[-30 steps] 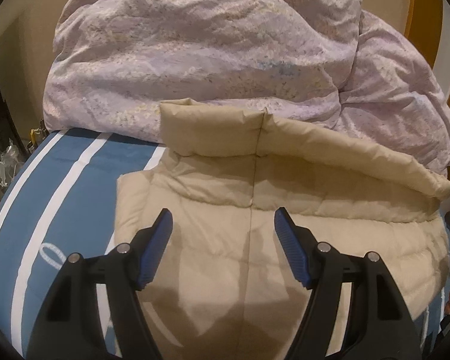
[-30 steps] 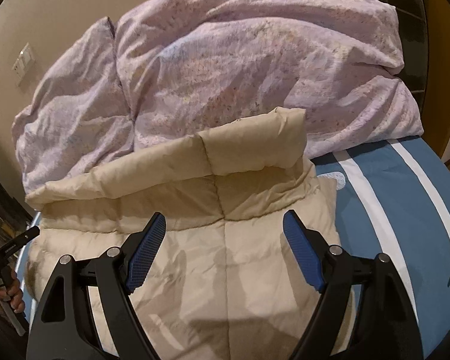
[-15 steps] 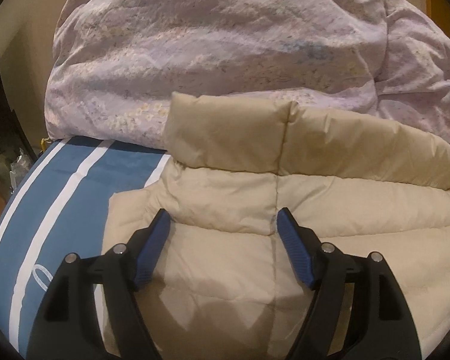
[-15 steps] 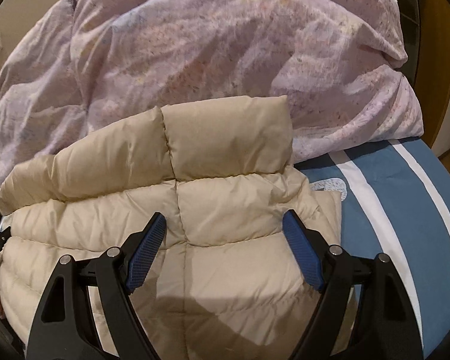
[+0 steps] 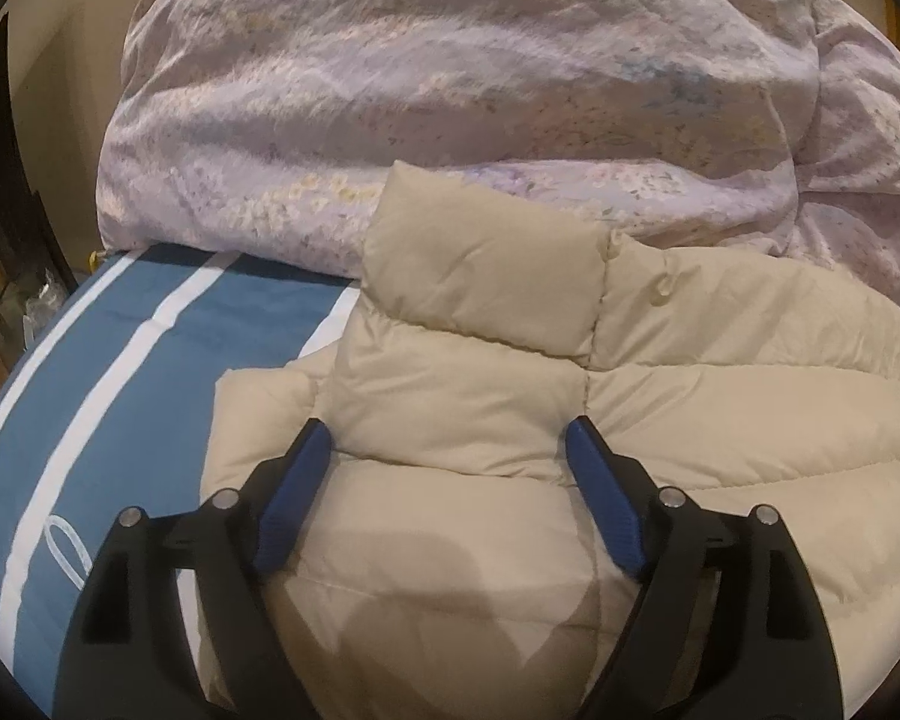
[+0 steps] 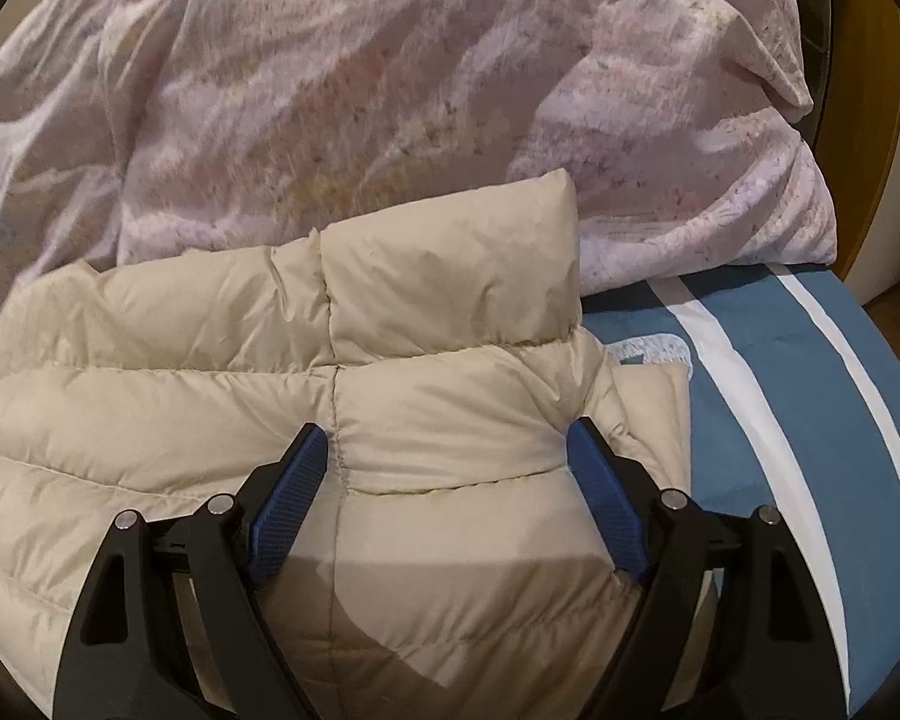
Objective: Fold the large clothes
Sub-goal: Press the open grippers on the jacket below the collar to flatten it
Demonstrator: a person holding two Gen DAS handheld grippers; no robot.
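Observation:
A beige quilted puffer jacket (image 5: 570, 372) lies folded on the blue striped bed cover (image 5: 138, 360), its far edge rolled up against a lilac duvet. My left gripper (image 5: 447, 444) hovers low over the jacket's left end, its jaws still opening, blue pads wide apart and the padded fabric bulging between them without being pinched. In the right wrist view the same jacket (image 6: 210, 396) fills the lower left. My right gripper (image 6: 447, 444) stands open over the jacket's right end, near its edge, pads clear of the fabric.
A crumpled lilac floral duvet (image 5: 450, 96) is heaped behind the jacket, also filling the back of the right wrist view as the duvet (image 6: 360, 90). Blue cover with white stripes (image 6: 780, 396) shows right of the jacket. Dark furniture stands at the far left beyond the bed.
Both grippers have come down and forward, closer to the jacket's rolled far edge. The left gripper's pads stand wider apart than before. The other hand and gripper no longer show at the frame edges.

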